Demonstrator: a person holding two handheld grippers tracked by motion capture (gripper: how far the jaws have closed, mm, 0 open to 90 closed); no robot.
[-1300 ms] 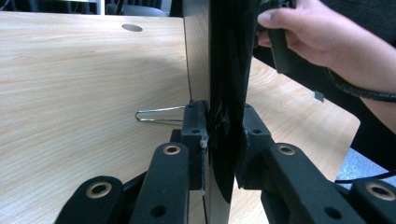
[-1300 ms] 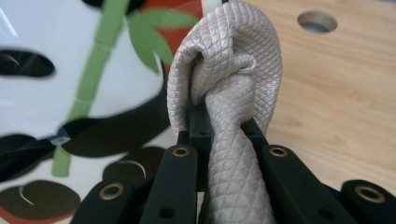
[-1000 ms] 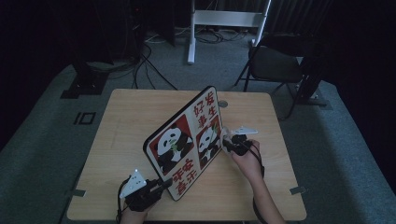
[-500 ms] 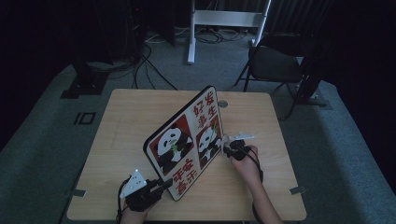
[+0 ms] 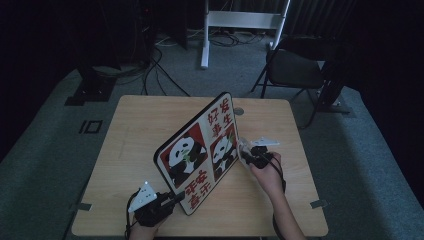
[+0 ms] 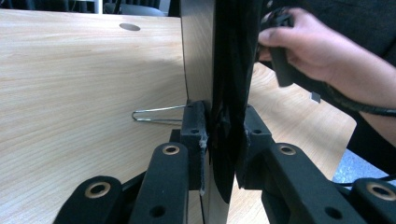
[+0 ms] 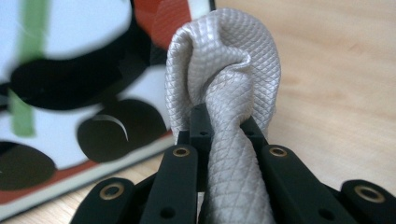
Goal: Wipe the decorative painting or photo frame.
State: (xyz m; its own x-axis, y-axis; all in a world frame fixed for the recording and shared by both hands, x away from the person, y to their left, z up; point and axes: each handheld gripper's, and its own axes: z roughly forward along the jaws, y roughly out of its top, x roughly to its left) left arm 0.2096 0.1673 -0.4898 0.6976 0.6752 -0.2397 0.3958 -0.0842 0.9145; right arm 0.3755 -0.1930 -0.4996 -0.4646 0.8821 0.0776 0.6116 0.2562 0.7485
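A panda picture board (image 5: 197, 150) with red panels and Chinese characters stands tilted on edge across the wooden table (image 5: 135, 130). My left gripper (image 5: 177, 196) is shut on its near bottom edge. In the left gripper view the jaws of this gripper (image 6: 224, 135) clamp the board's dark edge (image 6: 231, 70) from both sides. My right gripper (image 5: 245, 152) is shut on a pale grey, scale-textured cloth (image 5: 243, 148) at the board's right end. The bunched cloth (image 7: 224, 70) bulges above the right gripper (image 7: 223, 126), close to the board's printed face (image 7: 70, 84).
A thin wire loop (image 6: 154, 115) juts out beside the left jaw. A round cable hole (image 5: 239, 111) lies in the table's far side. Beyond the table stand a dark chair (image 5: 295, 70) and a white frame (image 5: 240, 20). Cables run over the floor.
The right hand with the cloth has shifted slightly along the board's right end. The board and the left gripper have kept still.
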